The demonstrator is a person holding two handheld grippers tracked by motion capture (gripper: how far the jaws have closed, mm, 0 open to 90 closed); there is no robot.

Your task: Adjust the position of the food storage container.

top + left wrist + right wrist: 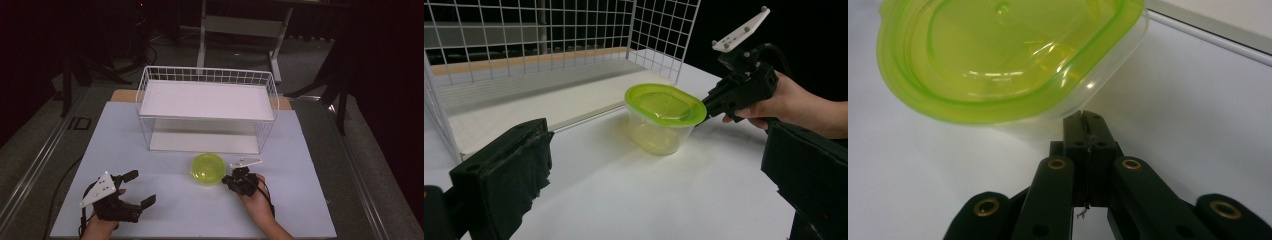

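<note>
The clear plastic tub with lime-green lid [208, 168] stands before the white wire shelf [207, 100], its near-right rim pinched by the closed right gripper [707, 105]; the left gripper [141, 189] gapes empty toward the table's near-left corner.

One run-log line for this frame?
left gripper open, idle | right gripper shut on green lid rim of clear plastic container | white wire rack behind

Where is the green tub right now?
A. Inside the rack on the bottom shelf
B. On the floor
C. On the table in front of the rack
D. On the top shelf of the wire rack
C: the tub stands on the white table just in front of the rack, with the right gripper at its rim.
</note>
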